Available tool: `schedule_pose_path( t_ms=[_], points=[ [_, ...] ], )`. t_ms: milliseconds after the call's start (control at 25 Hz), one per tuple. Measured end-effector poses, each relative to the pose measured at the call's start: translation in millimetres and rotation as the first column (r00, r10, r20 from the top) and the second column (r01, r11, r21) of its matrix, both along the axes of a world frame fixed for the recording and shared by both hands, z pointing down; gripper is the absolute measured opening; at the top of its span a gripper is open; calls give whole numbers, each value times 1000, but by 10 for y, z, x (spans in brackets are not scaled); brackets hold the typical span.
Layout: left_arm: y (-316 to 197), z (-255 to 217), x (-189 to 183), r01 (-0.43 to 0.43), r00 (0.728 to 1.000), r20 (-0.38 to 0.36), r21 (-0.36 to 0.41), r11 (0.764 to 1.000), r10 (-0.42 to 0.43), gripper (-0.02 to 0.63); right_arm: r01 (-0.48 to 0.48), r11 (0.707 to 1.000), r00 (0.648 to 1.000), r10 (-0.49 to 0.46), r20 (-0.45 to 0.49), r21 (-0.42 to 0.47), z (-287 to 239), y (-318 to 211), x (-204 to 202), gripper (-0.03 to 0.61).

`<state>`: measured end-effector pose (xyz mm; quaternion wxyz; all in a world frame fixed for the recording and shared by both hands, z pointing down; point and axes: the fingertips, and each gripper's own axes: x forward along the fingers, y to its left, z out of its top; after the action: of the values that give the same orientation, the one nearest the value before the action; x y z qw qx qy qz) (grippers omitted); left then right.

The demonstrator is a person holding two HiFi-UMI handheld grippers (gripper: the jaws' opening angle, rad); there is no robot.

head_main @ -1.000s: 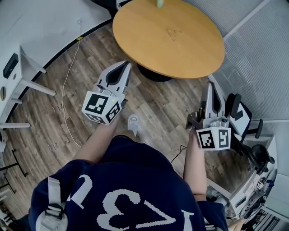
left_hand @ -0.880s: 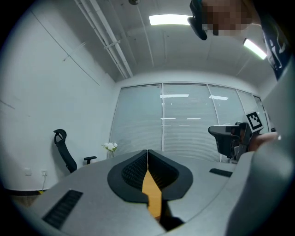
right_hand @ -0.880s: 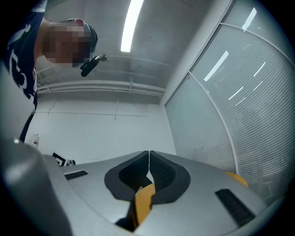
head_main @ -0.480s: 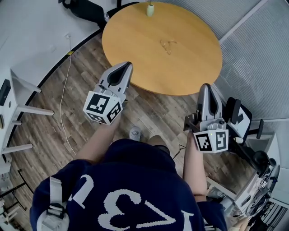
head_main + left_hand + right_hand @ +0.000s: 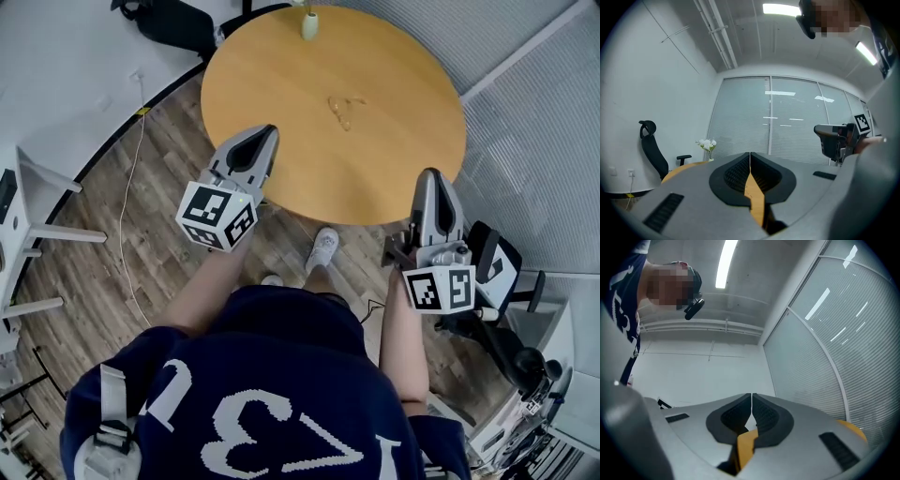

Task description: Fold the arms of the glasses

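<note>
1. Glasses (image 5: 345,108) lie alone on the round wooden tabletop (image 5: 281,84), a little beyond its middle from the person. They are too small to tell how their arms stand, and I judge the folding not yet begun.
2. Nearer the person and left of the glasses, the left tongs (image 5: 263,133) hang over the tabletop's near edge, pressed together with nothing between them.
3. Nearer the person and right of the glasses, the right tongs (image 5: 429,174) hover at the rim, also pressed together and empty.
4. This flanking probably lets one pair steady the frame while the other swings an arm. Both must spread first.
5. Beyond the glasses, a vase (image 5: 309,24) of white flowers stands at the far edge, well apart from them.
</note>
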<state>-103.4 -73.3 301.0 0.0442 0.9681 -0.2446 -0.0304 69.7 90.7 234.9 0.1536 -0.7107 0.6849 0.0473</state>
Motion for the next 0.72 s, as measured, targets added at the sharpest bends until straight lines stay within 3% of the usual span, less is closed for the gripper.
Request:
schedule_pose_path(
  t_ms=[160, 360, 720],
  points=[
    [-369, 27, 382, 40, 999, 26, -8, 999, -40, 17, 87, 996, 995, -88, -44, -19, -69, -510, 327, 28],
    [-882, 222, 835, 158, 984, 92, -28, 987, -155, 17, 197, 980, 974, -200, -107, -35, -163, -1090, 810, 28],
    [-1222, 218, 1396, 217, 974, 74, -25, 976, -215, 17, 232, 972, 969, -235, -71, -44, -62, -1638, 1563, 28]
  ],
)
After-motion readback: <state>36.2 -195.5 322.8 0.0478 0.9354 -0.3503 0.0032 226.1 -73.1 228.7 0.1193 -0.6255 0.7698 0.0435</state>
